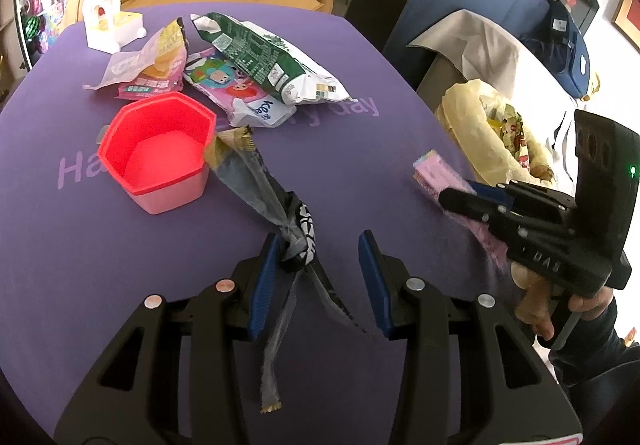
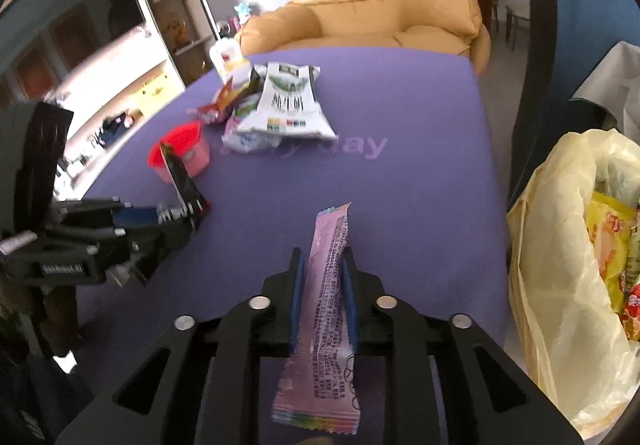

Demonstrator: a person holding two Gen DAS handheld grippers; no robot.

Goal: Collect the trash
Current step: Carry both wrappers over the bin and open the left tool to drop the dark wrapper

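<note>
My left gripper stands open low over the purple table. A twisted grey and black wrapper runs between its blue pads, close to the left pad, and its far end rests against a red bowl. Both pads of my right gripper are shut on a long pink wrapper. In the left wrist view that right gripper holds the pink wrapper near the table's right edge. A yellow trash bag with wrappers inside gapes just right of the table.
A green and white snack bag lies at the back of the table. Beside it lie a pink cartoon packet and an orange-pink wrapper, with a white toy behind them. A tan armchair stands beyond the table.
</note>
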